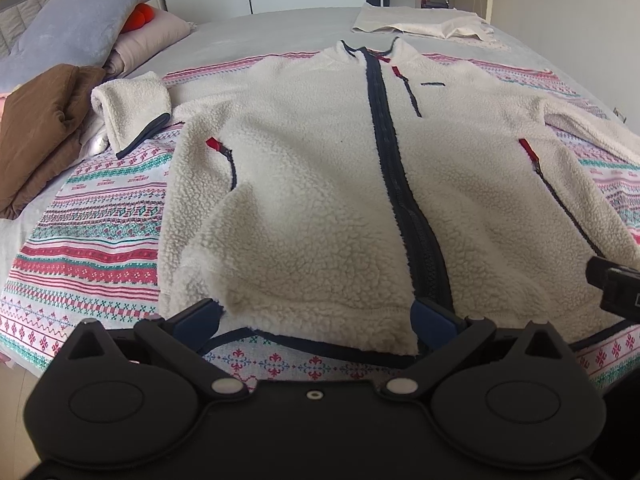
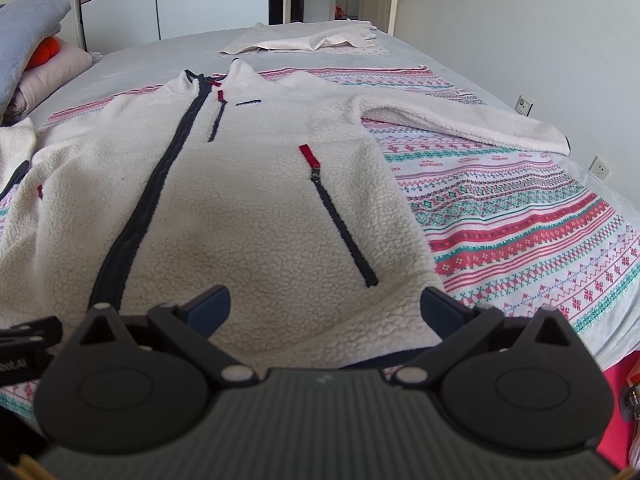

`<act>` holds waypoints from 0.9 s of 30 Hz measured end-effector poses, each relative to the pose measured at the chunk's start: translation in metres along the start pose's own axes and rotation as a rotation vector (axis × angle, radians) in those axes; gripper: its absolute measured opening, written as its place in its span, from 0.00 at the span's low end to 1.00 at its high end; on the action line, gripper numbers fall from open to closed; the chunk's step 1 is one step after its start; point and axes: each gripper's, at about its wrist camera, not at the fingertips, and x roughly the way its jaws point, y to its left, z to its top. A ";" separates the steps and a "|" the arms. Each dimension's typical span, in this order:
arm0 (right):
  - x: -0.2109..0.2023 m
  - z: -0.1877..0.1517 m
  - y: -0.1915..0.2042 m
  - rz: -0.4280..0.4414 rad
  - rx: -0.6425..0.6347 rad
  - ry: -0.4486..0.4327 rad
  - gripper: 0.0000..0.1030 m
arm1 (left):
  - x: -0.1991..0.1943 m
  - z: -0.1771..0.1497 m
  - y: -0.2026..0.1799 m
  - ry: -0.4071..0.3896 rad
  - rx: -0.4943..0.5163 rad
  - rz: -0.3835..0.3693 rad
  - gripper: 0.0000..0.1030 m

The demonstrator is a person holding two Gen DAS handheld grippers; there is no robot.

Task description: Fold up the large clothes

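I see left gripper (image 1: 318, 316) with jaws spread wide, blue pads (image 1: 434, 318) at roughly 10 and 2 o'clock of its body, level, pointing 12 o'clock. Right gripper (image 2: 325, 306) same: jaws wide apart, nothing pinched, level. Right unit's edge shows at 3 o'clock in left view; the two sit side by side.

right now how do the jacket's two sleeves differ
The left-side sleeve is folded back on itself, its navy cuff plainly showing; the right-side sleeve lies stretched out flat, with only a sliver of cuff visible. The left one bunches up beside a brown blanket; the right one rests only on the patterned cloth. Both are cream fleece.
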 end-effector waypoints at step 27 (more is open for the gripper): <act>0.048 0.012 -0.129 0.363 0.386 0.123 1.00 | 0.064 0.007 0.193 0.006 -0.446 -0.268 0.98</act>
